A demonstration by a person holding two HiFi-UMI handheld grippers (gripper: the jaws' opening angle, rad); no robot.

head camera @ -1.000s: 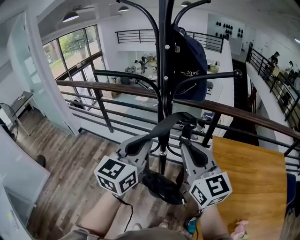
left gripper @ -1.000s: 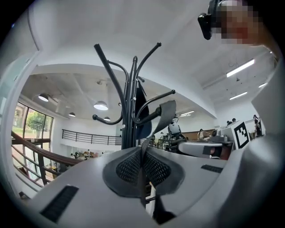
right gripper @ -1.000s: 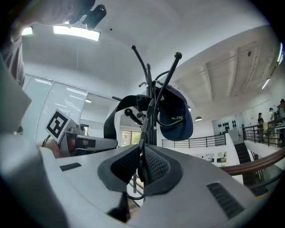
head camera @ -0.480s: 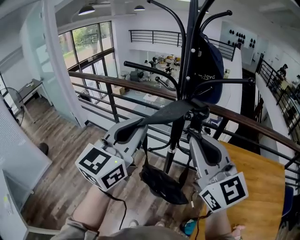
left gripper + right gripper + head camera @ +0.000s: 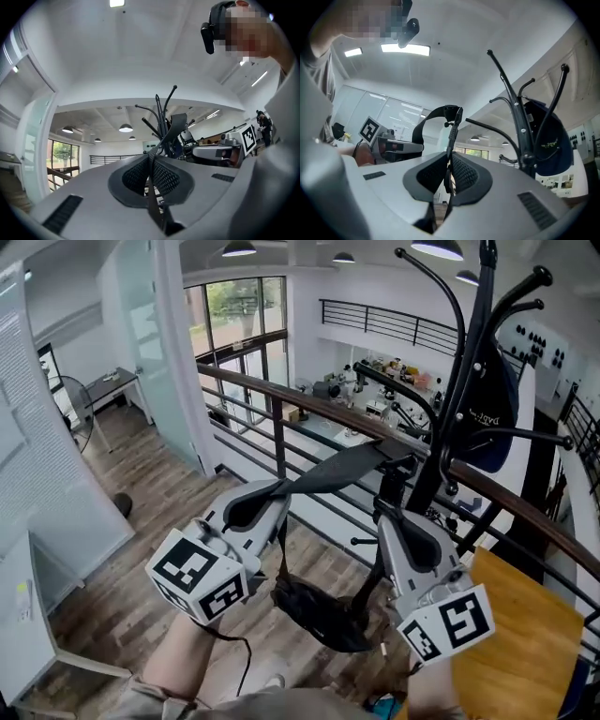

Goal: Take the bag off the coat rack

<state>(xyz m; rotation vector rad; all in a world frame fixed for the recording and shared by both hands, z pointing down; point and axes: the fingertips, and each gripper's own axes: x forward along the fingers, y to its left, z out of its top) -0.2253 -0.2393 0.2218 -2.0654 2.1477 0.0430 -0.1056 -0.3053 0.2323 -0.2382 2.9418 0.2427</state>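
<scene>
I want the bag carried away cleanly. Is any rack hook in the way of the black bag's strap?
Nothing visible. The black fabric strap runs free between the left claw and the right claw; the black metal coat rack stands apart, to their right.

Coat rack (image 5: 455,381) top cut by frame edge; base hidden behind right claw (image 5: 387,505). Navy bag (image 5: 492,413) print unreadable.

The left gripper (image 5: 152,176) has its jaws pressed together on a dark strap (image 5: 172,129), which rises edge-on from between the ribbed pads and leans right in front of the coat rack (image 5: 159,110) with its curved black hooks. Just beyond to the right sits the right gripper (image 5: 197,151). Round ceiling lamps (image 5: 125,127) hang behind, and a window (image 5: 61,152) shows at far left.
</scene>
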